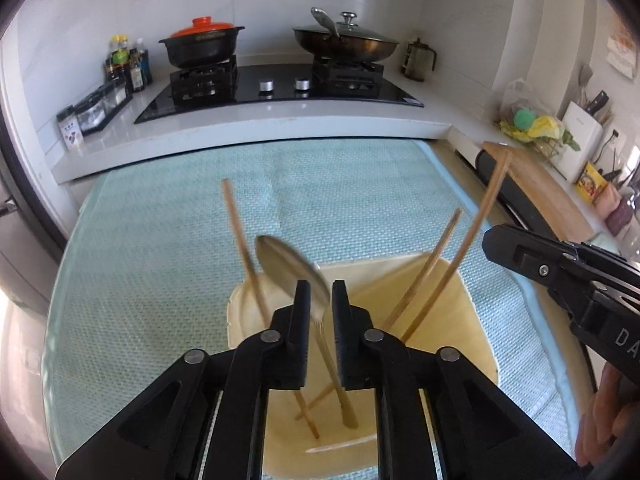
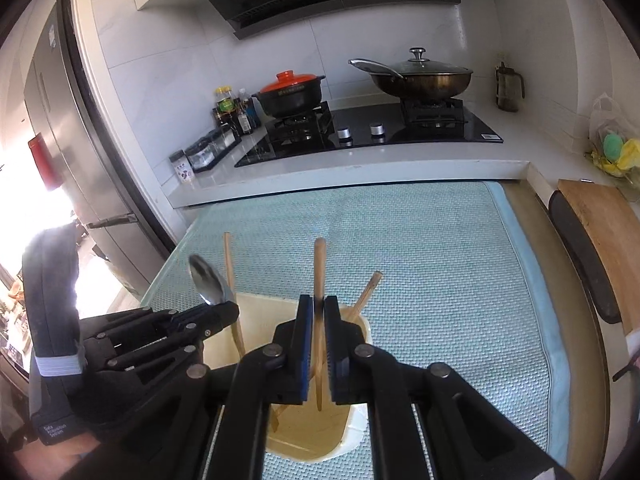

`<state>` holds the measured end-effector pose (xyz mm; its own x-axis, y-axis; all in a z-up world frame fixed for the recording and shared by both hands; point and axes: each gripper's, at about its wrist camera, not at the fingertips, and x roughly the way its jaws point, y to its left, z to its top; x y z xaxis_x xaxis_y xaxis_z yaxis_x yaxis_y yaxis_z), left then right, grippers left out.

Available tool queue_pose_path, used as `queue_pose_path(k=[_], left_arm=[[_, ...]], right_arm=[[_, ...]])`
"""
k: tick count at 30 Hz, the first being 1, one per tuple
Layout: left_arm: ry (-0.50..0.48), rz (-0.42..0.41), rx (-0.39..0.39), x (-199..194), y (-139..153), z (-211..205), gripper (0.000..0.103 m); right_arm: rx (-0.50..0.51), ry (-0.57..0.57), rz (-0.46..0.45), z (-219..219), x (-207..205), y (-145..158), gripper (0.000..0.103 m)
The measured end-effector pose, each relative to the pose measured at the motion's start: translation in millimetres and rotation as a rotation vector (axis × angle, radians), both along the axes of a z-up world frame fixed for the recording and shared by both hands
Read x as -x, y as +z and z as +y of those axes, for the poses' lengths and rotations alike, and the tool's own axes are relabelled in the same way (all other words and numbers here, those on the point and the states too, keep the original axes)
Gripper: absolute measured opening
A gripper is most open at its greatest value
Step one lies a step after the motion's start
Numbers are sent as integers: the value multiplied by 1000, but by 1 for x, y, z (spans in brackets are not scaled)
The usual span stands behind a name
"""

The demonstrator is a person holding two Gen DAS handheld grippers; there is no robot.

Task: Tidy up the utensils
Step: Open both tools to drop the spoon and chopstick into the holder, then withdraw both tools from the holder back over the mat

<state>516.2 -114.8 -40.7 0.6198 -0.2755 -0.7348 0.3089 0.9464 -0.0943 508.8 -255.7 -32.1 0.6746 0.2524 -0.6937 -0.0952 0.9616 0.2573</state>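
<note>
A cream square utensil holder (image 1: pixel 460 320) stands on the pale green mat, also in the right wrist view (image 2: pixel 256 312). Several wooden chopsticks (image 1: pixel 240 240) lean inside it. My left gripper (image 1: pixel 321 292) is shut on a metal spoon (image 1: pixel 288 264), bowl end up, over the holder; the spoon also shows in the right wrist view (image 2: pixel 210 282). My right gripper (image 2: pixel 319 308) is shut on a wooden chopstick (image 2: pixel 319 264), held upright with its lower end inside the holder. The same chopstick (image 1: pixel 486 216) and the right gripper (image 1: pixel 488 240) show at the right of the left wrist view.
The green mat (image 2: pixel 440 280) covers the table. Behind it is a white counter with a gas hob (image 1: pixel 280 88), a black clay pot with orange lid (image 1: pixel 200 44), a lidded wok (image 1: pixel 348 44) and sauce bottles (image 1: pixel 128 64). A wooden board (image 2: pixel 600 232) lies right; a fridge (image 2: pixel 60 128) stands left.
</note>
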Motion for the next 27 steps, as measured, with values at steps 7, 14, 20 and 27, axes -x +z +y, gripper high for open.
queue_pose_path(k=[7, 14, 20, 27], left_arm=[[0, -161, -30, 60, 41, 33, 86], [10, -293, -111, 173, 36, 78, 102], [17, -183, -109, 251, -15, 98, 103], [181, -82, -97, 308, -65, 113, 102]], right_arm=[[12, -31, -64, -13, 40, 14, 50], [118, 1, -131, -30, 143, 20, 62], [146, -56, -130, -48, 240, -7, 62], [144, -144, -89, -41, 335, -59, 62]])
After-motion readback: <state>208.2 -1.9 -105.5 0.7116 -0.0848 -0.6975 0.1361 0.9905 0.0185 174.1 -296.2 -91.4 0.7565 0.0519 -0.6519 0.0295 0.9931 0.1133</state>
